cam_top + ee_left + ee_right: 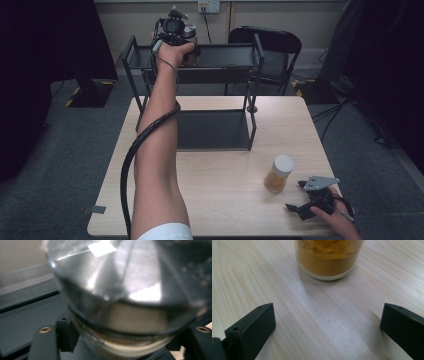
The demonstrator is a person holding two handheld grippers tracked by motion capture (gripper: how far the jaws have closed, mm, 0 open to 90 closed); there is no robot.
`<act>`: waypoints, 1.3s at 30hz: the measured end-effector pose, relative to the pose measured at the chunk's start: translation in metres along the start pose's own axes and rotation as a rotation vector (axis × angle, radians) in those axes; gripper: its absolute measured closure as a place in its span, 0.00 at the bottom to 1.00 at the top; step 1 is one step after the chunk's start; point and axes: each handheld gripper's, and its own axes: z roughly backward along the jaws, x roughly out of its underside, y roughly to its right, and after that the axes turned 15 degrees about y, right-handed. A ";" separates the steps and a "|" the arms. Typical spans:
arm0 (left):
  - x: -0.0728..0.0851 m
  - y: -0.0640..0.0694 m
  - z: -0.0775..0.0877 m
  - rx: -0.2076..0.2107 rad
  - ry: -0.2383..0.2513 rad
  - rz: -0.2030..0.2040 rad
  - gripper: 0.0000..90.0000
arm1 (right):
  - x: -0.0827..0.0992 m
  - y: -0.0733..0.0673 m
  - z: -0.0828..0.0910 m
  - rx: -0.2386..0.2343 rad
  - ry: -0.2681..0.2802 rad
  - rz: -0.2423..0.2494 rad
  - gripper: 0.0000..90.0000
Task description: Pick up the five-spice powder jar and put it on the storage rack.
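Placement step, by the look of it. Clear glass jar with silver lid [120, 285] up at top centre-left of the high view, on or just over the upper shelf of the black metal two-tier rack [225, 52]. Sits between the jaws of the left gripper [124, 330]. Too close and blurred to say whether the pads press on the glass or stand just off it, so can't call it gripped or free.

To do it well:
- Check base flat on the shelf, well inside the raised edge, before letting go.
- Open both jaws evenly and fully clear of the glass.
- Back out straight along the jaw line, no twist, no lift, so no pad drags the jar.
- Keep the black cable [135, 145] off the rack's near post.

Right gripper [296, 195] parked lower right on the light wooden table [220, 195], jaws wide, nothing between them. Faces the white-lidded glass jar of orange powder [328, 260], near but apart. Leave parked.
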 end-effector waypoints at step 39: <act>0.076 0.024 0.078 0.093 0.110 0.059 0.03 | 0.000 -0.002 0.001 0.009 0.000 -0.002 0.00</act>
